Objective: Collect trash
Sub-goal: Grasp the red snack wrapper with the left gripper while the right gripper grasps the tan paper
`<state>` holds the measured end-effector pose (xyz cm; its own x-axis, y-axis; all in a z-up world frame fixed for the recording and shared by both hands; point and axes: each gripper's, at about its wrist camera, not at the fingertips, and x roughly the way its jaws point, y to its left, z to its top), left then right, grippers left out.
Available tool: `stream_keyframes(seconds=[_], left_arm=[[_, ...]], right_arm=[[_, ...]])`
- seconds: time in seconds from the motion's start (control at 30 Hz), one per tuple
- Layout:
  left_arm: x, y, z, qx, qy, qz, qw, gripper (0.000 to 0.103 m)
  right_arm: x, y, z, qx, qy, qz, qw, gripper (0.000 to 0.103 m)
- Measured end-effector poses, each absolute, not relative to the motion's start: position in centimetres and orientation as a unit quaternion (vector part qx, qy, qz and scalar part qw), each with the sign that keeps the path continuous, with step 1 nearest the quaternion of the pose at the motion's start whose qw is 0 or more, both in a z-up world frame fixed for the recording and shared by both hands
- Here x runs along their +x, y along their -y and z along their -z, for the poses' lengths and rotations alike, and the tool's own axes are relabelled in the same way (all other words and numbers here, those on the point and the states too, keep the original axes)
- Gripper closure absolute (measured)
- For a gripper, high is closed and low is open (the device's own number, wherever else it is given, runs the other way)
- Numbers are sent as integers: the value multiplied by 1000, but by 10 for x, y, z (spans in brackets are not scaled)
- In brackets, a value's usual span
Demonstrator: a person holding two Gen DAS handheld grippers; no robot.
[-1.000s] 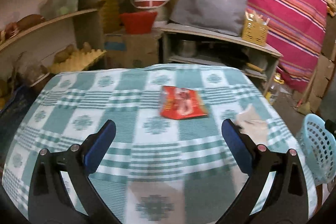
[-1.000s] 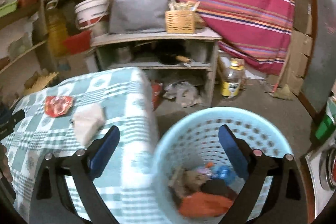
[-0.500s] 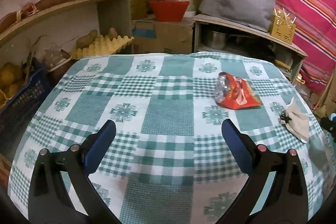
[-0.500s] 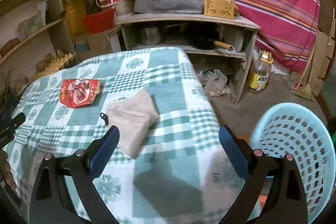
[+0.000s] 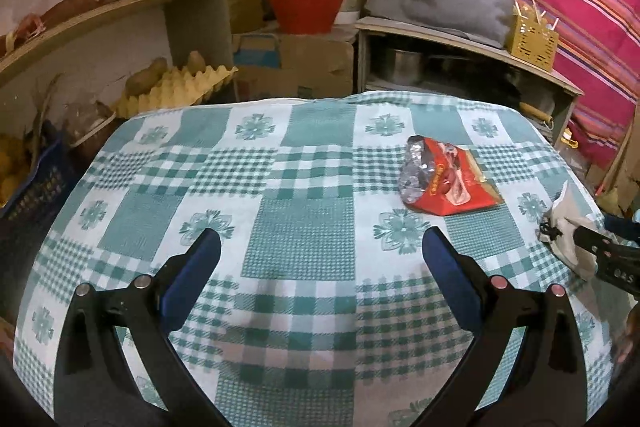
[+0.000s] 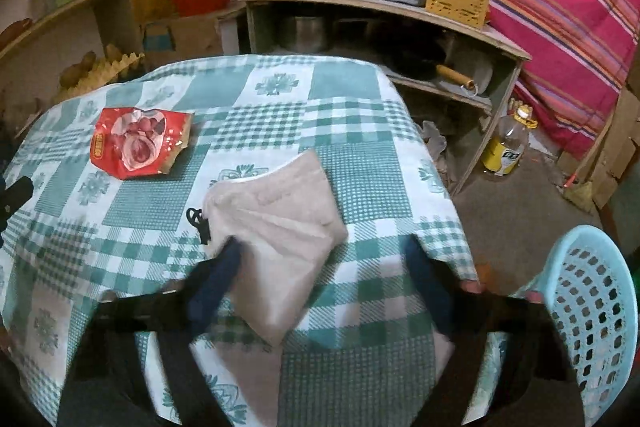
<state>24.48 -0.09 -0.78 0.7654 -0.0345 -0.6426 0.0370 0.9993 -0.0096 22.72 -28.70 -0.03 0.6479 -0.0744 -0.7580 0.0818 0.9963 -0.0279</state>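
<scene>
Right hand-held gripper (image 6: 320,271): jaws wide, holding nothing, low over the pouch (image 6: 276,227); its left finger lies on the pouch's near edge. Left hand-held gripper (image 5: 320,255): jaws wide, empty, above bare desk (image 5: 296,227) left of the pouch.

Landmark: pouch. Wrapper (image 6: 136,143) lies well to its far left; basket (image 6: 592,311) stands on the floor to its right.

Risk: the limp pouch may fold or slide along the cloth as the jaws close, leaving only a corner pinched, and drop short of the basket.

Count: one pouch, one wrapper, one basket.
</scene>
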Motion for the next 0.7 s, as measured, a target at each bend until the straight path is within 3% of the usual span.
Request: stream_keyframes(seconds=[0.13, 0.27, 0.7], left_arm=[[245, 7, 6, -3, -341, 30, 939, 6], [249, 15, 7, -11, -351, 37, 936, 6], [290, 86, 4, -8, -374, 71, 925, 6]], right_arm=[[231, 287, 8, 19, -427, 12, 904, 67], [226, 291, 4, 27, -422, -8, 906, 87], [210, 326, -22, 45, -380, 7, 924, 90]])
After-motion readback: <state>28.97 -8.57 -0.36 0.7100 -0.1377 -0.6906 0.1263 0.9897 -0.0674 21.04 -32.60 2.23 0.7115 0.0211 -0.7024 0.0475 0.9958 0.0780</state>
